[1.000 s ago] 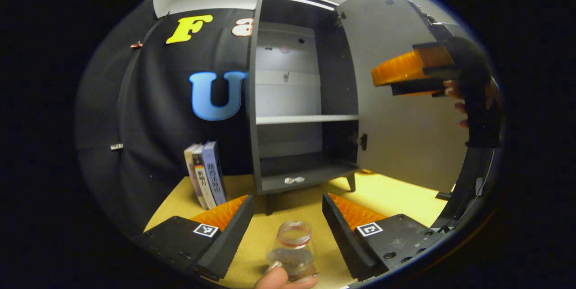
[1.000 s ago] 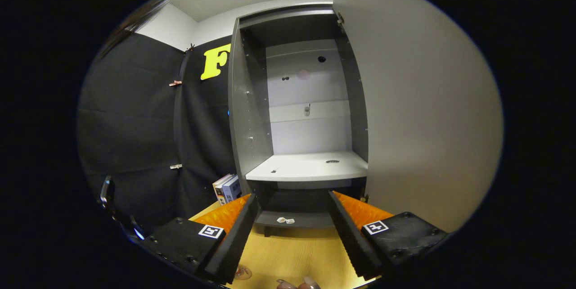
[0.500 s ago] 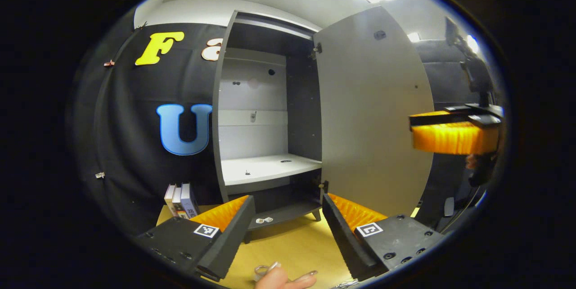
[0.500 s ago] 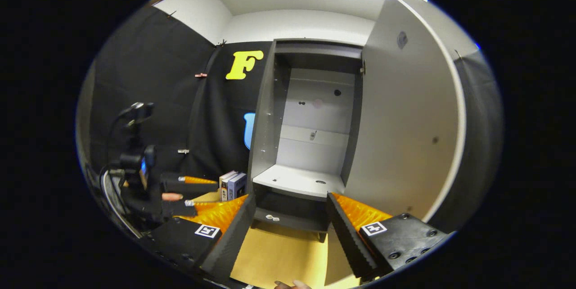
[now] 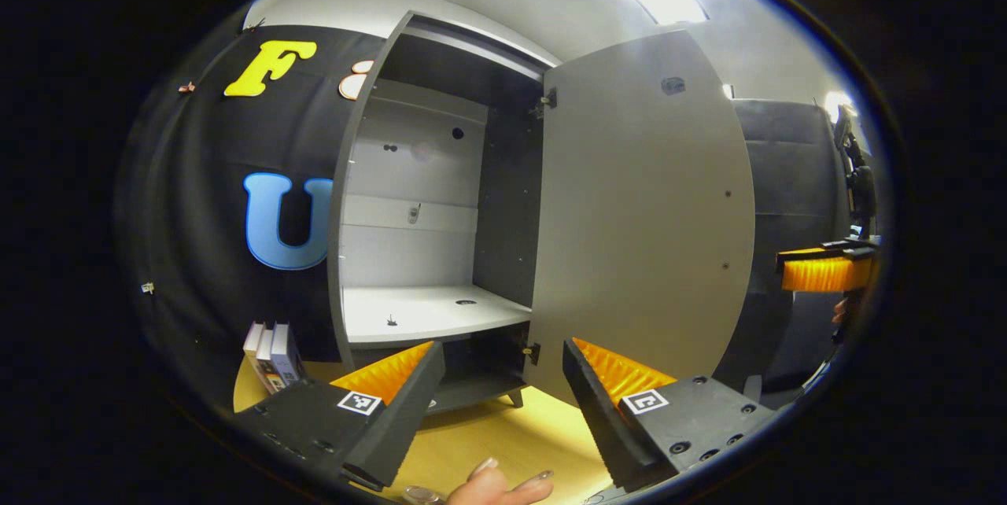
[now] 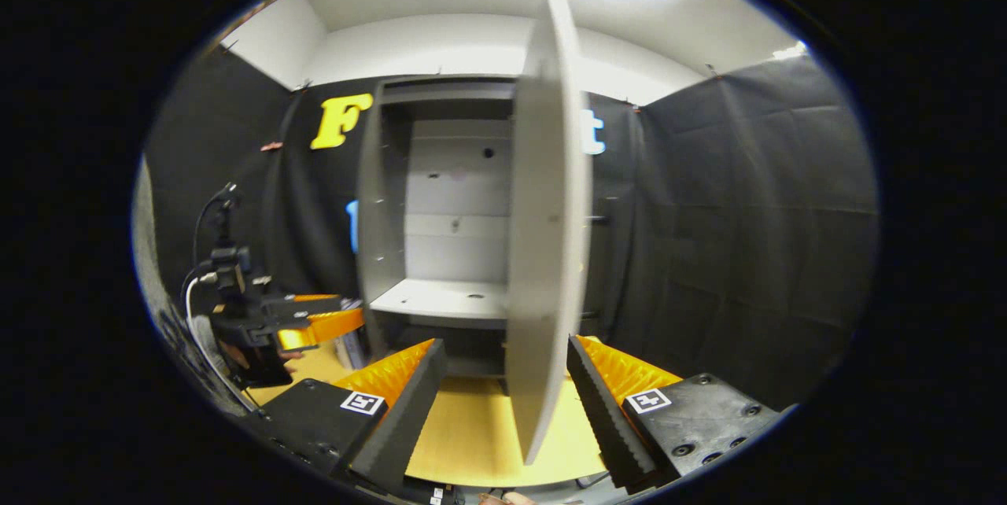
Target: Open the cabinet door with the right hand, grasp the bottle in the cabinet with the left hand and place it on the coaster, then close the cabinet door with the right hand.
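cabinet [image 5: 417, 175]: tall grey unit standing on the yellow table [image 5: 503, 434], in front of the black booth wall; open at the front, interior visible.
cabinet door [image 5: 641, 222]: swung open on the cabinet's right edge; in the left gripper view its broad inner face shows; in the right gripper view it [image 6: 547, 237] is seen nearly edge-on.
shelf [image 5: 425, 312]: pale board inside the cabinet, with only a couple of small dark marks on it.
bottle: its place cannot be told; a sliver of clear glass [image 5: 421, 495] sits at the bottom rim of the left gripper view beside a fingertip, too cropped to identify.
left gripper [image 5: 499, 403]: fingers set wide apart, nothing between them, held low over the table in front of the cabinet; in the right gripper view it [image 6: 311, 324] sits at far left, gripped by a hand.
right gripper [image 6: 503, 403]: fingers wide apart, the door's free edge lying in line between them, contact not discernible; in the left gripper view it [image 5: 822, 269] is at far right, beyond the door.
books [image 5: 271, 352]: a few upright on the table, just left of the cabinet.
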`<state>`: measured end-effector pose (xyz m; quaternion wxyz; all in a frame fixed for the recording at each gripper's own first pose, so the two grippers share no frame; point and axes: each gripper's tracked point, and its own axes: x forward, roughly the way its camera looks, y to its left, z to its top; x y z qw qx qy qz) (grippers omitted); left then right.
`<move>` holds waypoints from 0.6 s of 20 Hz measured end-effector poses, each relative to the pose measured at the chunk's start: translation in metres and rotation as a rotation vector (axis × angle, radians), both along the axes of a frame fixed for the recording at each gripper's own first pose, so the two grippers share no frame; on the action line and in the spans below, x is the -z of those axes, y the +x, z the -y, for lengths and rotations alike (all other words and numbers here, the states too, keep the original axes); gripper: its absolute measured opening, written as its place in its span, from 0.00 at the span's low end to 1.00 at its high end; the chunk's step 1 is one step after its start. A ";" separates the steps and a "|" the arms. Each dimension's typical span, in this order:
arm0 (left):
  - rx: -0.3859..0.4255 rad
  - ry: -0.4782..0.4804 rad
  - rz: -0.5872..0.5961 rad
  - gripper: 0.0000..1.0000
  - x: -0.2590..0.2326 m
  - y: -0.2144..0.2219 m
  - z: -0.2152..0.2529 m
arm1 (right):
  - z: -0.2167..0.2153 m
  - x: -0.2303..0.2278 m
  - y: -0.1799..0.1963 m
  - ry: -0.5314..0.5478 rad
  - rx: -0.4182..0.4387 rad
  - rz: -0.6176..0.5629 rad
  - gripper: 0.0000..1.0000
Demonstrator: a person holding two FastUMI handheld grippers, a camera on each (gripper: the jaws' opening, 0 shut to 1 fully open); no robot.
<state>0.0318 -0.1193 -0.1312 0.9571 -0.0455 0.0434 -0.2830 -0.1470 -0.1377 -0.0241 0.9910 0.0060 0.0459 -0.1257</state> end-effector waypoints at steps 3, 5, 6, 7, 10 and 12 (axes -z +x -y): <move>0.002 0.009 0.016 0.92 -0.007 0.005 0.019 | 0.058 -0.019 0.002 0.030 0.074 0.095 0.93; -0.004 0.021 0.033 0.92 -0.011 0.008 0.031 | 0.082 -0.022 0.006 0.029 0.075 0.121 0.94; -0.012 0.022 0.035 0.95 -0.012 0.010 0.038 | 0.084 -0.021 0.008 0.046 0.048 0.122 0.95; -0.020 0.021 0.035 0.95 -0.013 0.012 0.044 | 0.079 -0.021 0.009 0.065 0.003 0.123 0.95; -0.056 0.027 0.033 0.94 -0.012 0.017 0.059 | 0.067 -0.012 0.040 0.073 -0.103 0.107 0.93; -0.077 0.045 0.032 0.92 -0.008 0.019 0.064 | 0.064 -0.007 0.053 0.098 -0.157 0.099 0.95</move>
